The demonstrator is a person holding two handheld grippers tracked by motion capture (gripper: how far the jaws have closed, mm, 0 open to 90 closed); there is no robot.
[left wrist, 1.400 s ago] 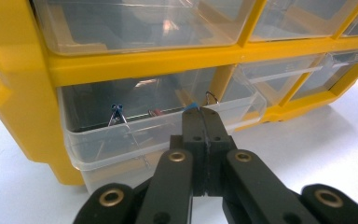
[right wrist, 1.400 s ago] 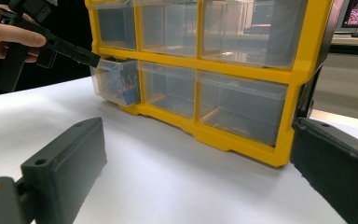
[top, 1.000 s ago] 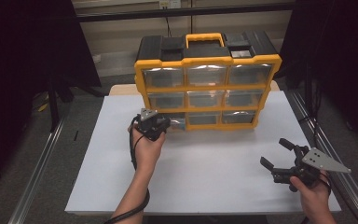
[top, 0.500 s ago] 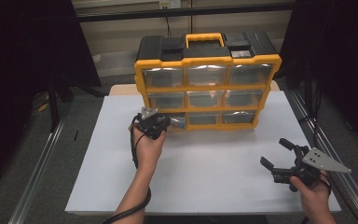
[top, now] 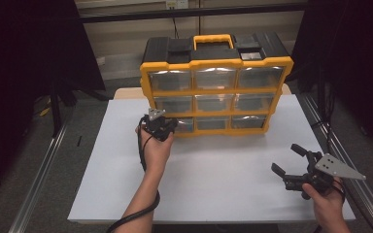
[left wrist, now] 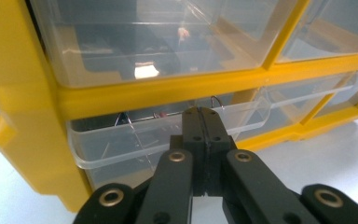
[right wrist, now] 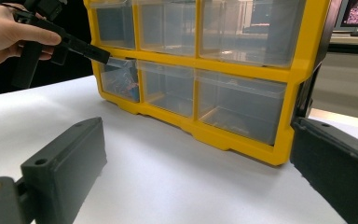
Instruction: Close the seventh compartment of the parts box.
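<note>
— Nine clear drawers in a yellow organizer point(top: 217, 92), black top with a yellow handle, standing at the far side of a white table point(top: 213, 189). That's from the high view?

— Yes. There the left gripper point(top: 167, 127) sits at the bottom-left drawer point(top: 184, 125); the forearm comes up from below, hand wrapped around the body, cable hanging under the wrist. The right gripper point(top: 287, 160) rests near the table's right edge, well apart from the organizer, jaws spread wide with nothing between them, grey plate on top.

— And the left gripper view?

— Its black jaws are pressed flat together, tips at the lip of that drawer point(left wrist: 168, 135), whether they pinch the lip I cannot tell. The drawer is glossy see-through plastic, pulled out a little from the smooth yellow frame point(left wrist: 135, 95). Small wire bits lie inside, too blurred to name.

— The right gripper view?

— Two matte black pads stand far apart at the bottom corners. Beyond them the organizer point(right wrist: 279, 140) sits on the table, and the left gripper point(right wrist: 102, 57) pokes its closed tips at the lowest end drawer point(right wrist: 119, 79), held in a hand point(right wrist: 9, 32).
</note>
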